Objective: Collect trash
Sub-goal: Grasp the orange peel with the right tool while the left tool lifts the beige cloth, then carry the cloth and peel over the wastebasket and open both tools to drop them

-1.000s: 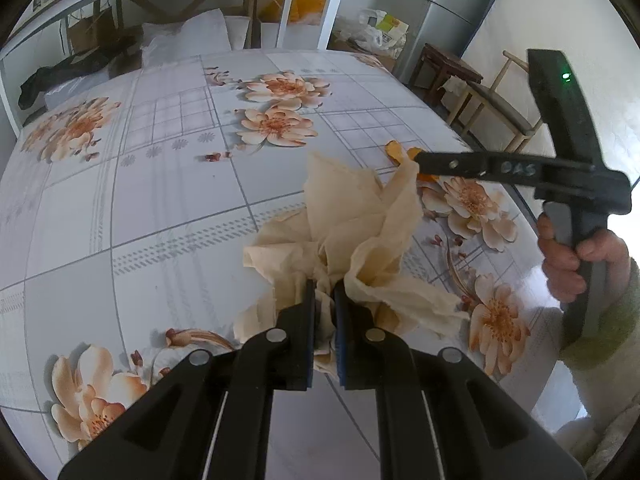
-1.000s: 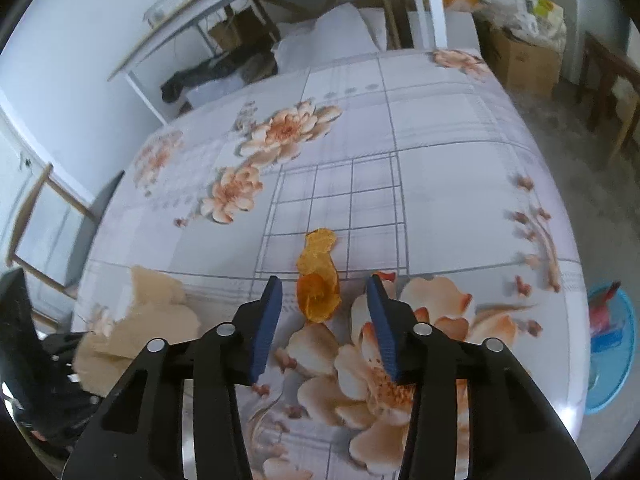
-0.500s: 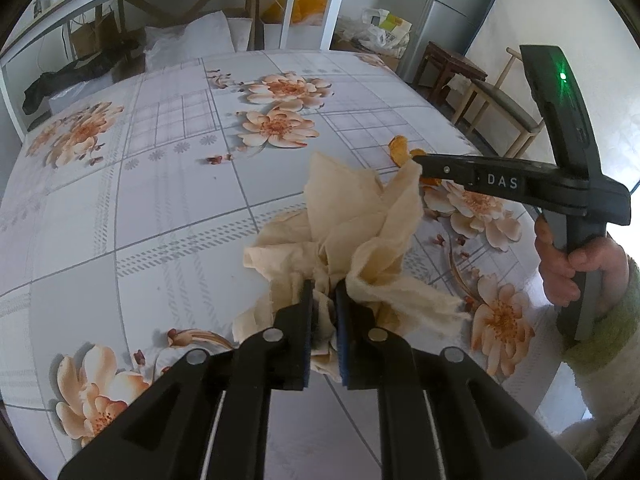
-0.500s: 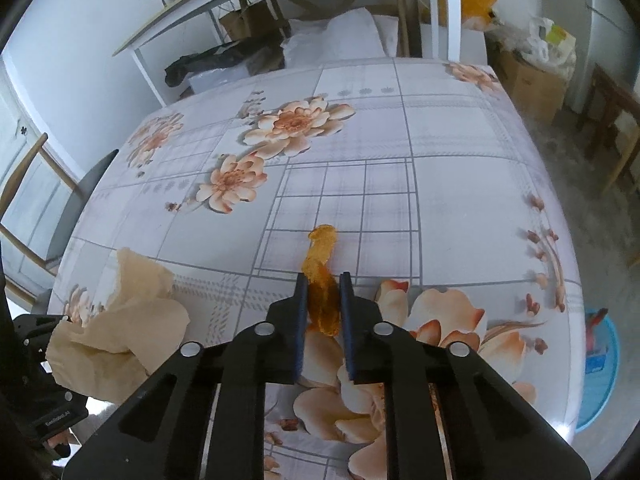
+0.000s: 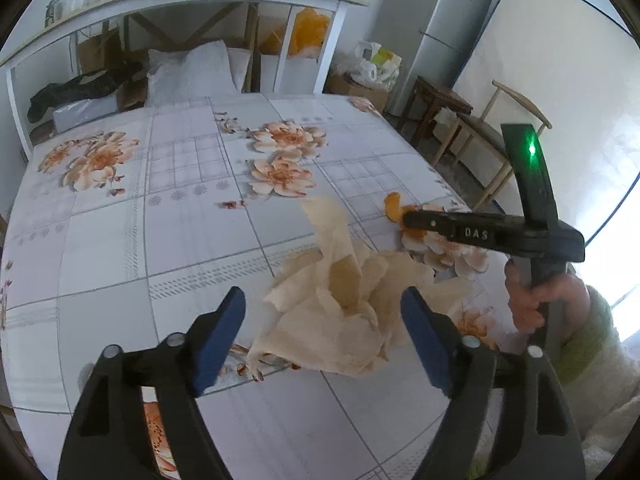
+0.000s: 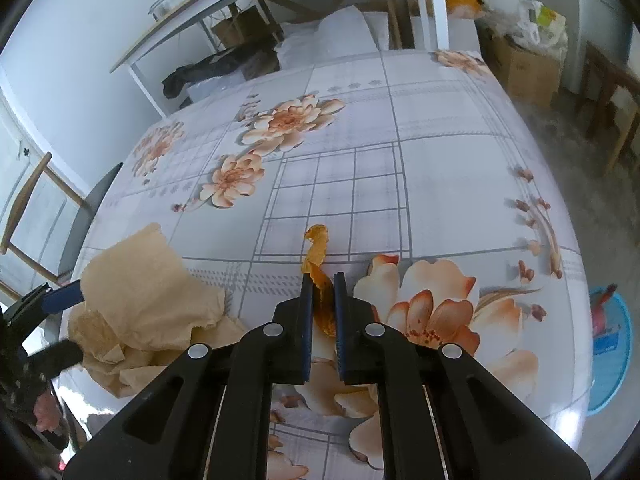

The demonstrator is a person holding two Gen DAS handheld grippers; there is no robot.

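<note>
In the left wrist view, the left gripper (image 5: pixel 322 322) hangs over the floral-clothed bench (image 5: pixel 160 240) with its jaws released and spread wide, the blue pads (image 5: pixel 218 334) standing clear on either side of the crumpled tissue (image 5: pixel 344 312). The tissue lies loose on the bench between them, touching neither pad as far as can be seen. Beyond the tissue, toward the bench's right edge, the right gripper (image 5: pixel 408 220) reaches in sideways, a hand (image 5: pixel 532 300) wrapped round its handle and a green light lit on its body; an orange peel (image 5: pixel 394 206) shows just at its tip. In the right wrist view, the right gripper (image 6: pixel 320 300) has its jaws clenched on the orange peel (image 6: pixel 316 256), whose lower part is pinched between the blue pads (image 6: pixel 307 320) while its curled upper end sticks out ahead over the bench (image 6: pixel 440 180). The crumpled tissue (image 6: pixel 148 304) sits left of the peel, near the bench's edge, with one blue pad of the left gripper (image 6: pixel 62 300) just beside it.
</note>
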